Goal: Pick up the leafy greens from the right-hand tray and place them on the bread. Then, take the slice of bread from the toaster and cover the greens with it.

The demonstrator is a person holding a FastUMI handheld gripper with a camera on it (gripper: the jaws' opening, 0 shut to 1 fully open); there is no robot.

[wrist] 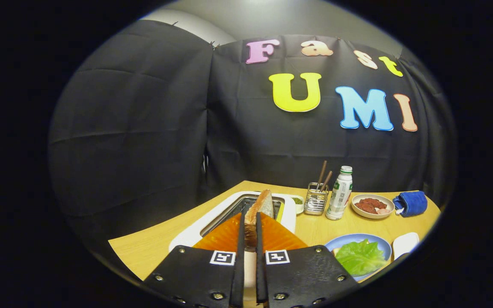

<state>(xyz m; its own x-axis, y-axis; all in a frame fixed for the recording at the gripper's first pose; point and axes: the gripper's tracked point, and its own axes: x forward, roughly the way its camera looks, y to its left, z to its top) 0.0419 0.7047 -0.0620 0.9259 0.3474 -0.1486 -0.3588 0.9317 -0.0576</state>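
Black cloth walls back a wooden table; on it the white toaster lies just ahead of the gripper, whose fingers pinch a slice of bread standing upright in the slot; right of the fingers, leafy greens lie on a blue plate; beyond stand a chopstick holder, a bottle, a bowl of meat and a blue cloth.
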